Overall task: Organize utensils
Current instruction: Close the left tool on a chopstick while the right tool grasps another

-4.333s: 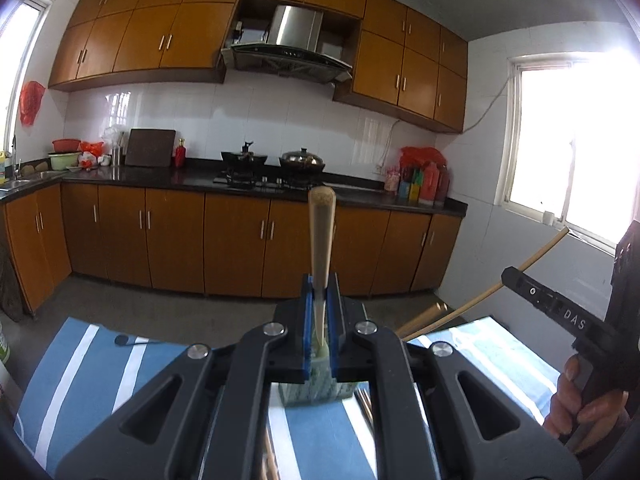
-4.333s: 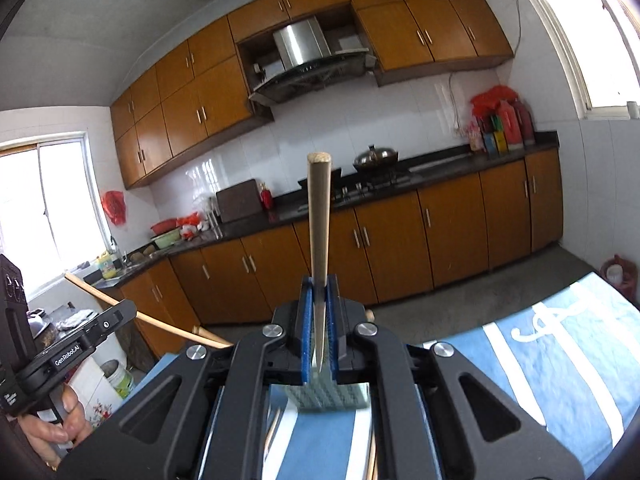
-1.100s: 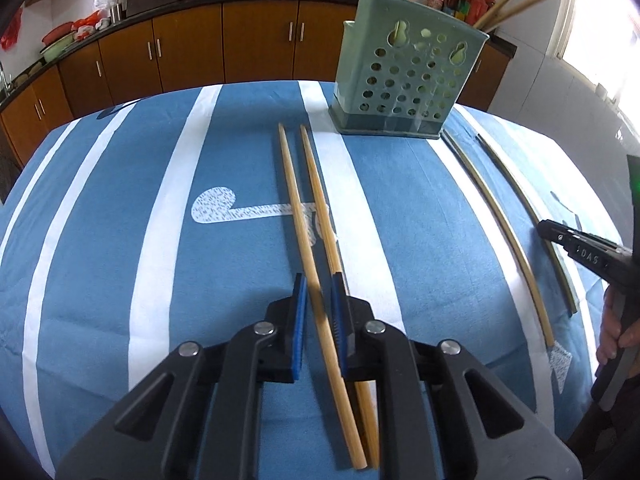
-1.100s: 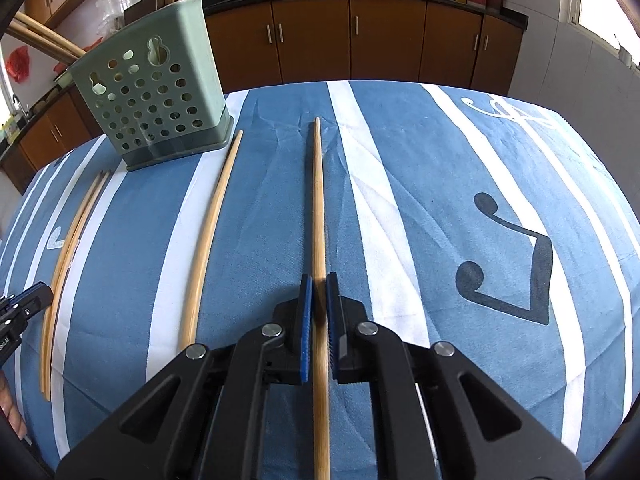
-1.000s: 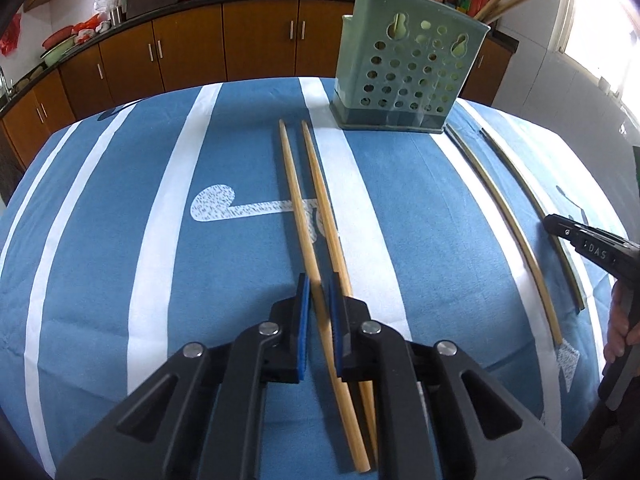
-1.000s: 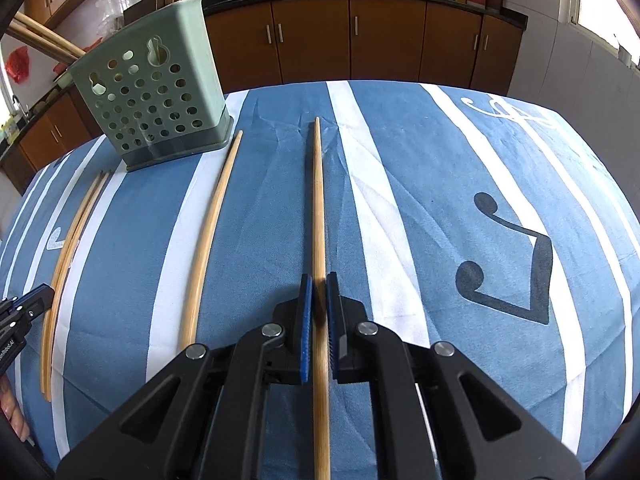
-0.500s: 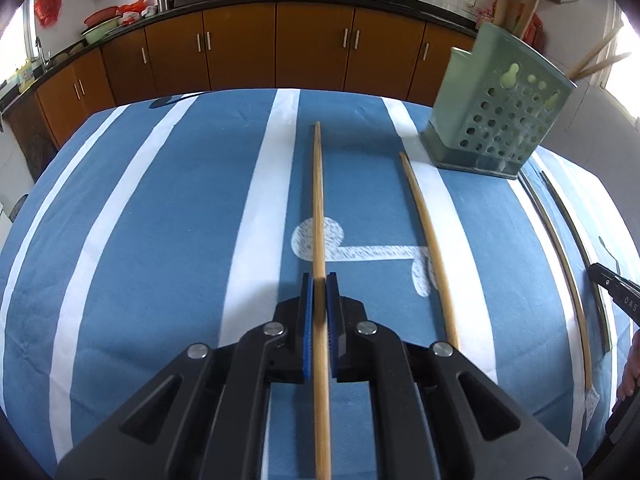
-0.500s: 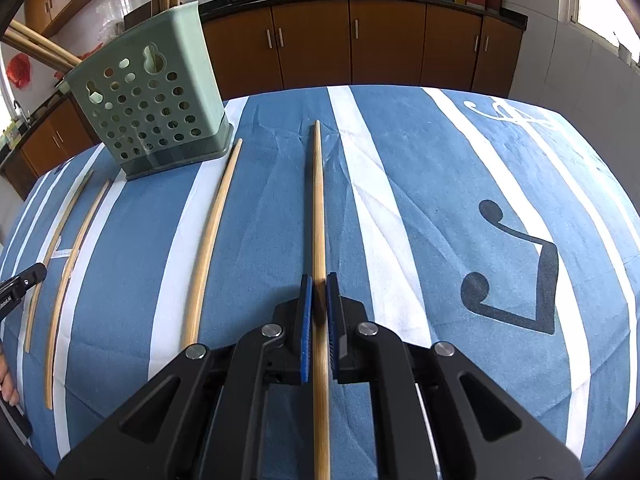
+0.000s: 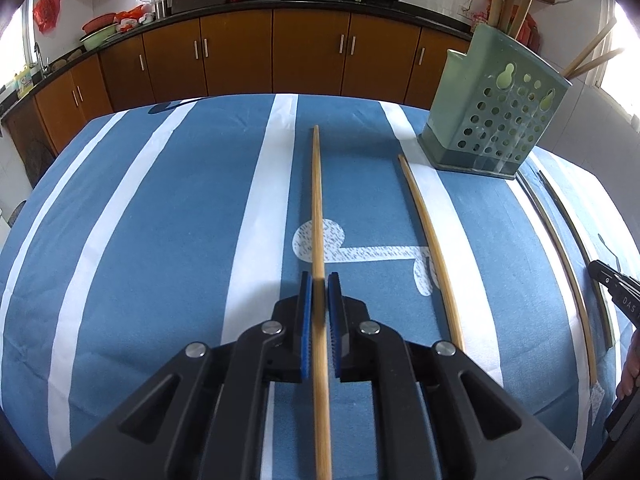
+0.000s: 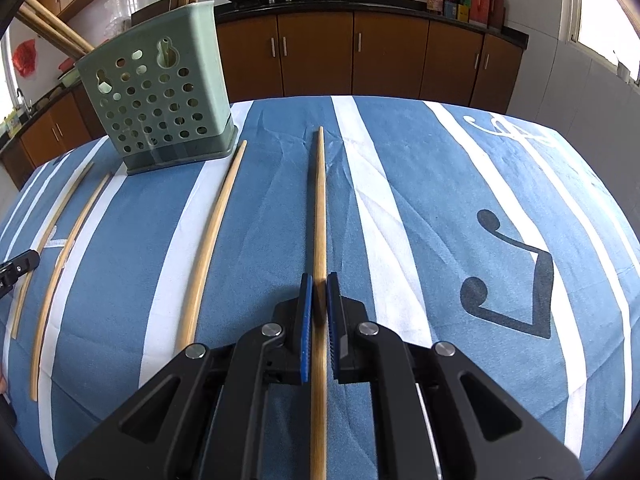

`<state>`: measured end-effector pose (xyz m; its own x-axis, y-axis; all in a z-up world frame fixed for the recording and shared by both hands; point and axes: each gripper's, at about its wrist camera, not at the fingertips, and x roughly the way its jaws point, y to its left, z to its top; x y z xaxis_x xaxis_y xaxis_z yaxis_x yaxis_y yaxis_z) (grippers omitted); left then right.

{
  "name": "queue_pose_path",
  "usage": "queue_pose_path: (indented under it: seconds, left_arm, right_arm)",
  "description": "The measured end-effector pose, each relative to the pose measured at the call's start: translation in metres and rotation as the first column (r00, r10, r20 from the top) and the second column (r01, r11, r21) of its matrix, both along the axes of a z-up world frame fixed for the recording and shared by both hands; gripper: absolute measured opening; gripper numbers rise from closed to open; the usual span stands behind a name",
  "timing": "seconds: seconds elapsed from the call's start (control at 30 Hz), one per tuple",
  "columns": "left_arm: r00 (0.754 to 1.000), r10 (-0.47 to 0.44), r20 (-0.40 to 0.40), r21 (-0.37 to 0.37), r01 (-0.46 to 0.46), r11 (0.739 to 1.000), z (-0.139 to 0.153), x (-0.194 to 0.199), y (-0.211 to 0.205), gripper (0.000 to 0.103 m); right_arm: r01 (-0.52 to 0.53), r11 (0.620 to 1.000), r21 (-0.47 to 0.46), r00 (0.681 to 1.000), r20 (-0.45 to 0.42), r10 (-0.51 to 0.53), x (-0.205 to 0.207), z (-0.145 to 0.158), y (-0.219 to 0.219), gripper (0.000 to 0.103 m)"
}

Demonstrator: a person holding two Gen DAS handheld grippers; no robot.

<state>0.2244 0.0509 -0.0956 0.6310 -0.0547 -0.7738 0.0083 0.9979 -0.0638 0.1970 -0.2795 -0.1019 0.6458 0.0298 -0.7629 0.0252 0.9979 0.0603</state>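
Note:
My left gripper (image 9: 319, 282) is shut on a bamboo chopstick (image 9: 317, 200) that runs straight away from me over the blue striped cloth (image 9: 180, 220). A second chopstick (image 9: 426, 236) lies just to its right. The green perforated holder (image 9: 496, 120) stands at the far right, with several chopsticks standing in it. In the right wrist view my right gripper (image 10: 318, 282) is shut on another chopstick (image 10: 319, 200). A loose chopstick (image 10: 212, 232) lies to its left, and the holder (image 10: 160, 108) stands at the far left. Whether the held sticks are off the cloth I cannot tell.
The cloth-covered table drops off at its far edge towards brown kitchen cabinets (image 9: 240, 52). The other gripper's black tip (image 9: 612, 288) shows at the right edge of the left view, with part of a hand (image 9: 630, 372) below it. Two thin sticks (image 10: 60, 248) lie far left in the right view.
The left gripper has shut on the left stick of a pair and swung leftward, so that stick now lies apart from its neighbour. The right gripper stays shut on its chopstick.

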Motion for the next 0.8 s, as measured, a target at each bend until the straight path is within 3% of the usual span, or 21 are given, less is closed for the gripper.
queue_pose_path:
  seconds: [0.8]
  left_arm:
    - [1.0,0.001,-0.001,-0.026,-0.001,1.0,-0.0001,0.0015,0.0031,0.01]
  right_arm:
    - [0.0,1.0,0.016,1.0,0.0,0.0,0.0025,0.0013,-0.0033,0.009]
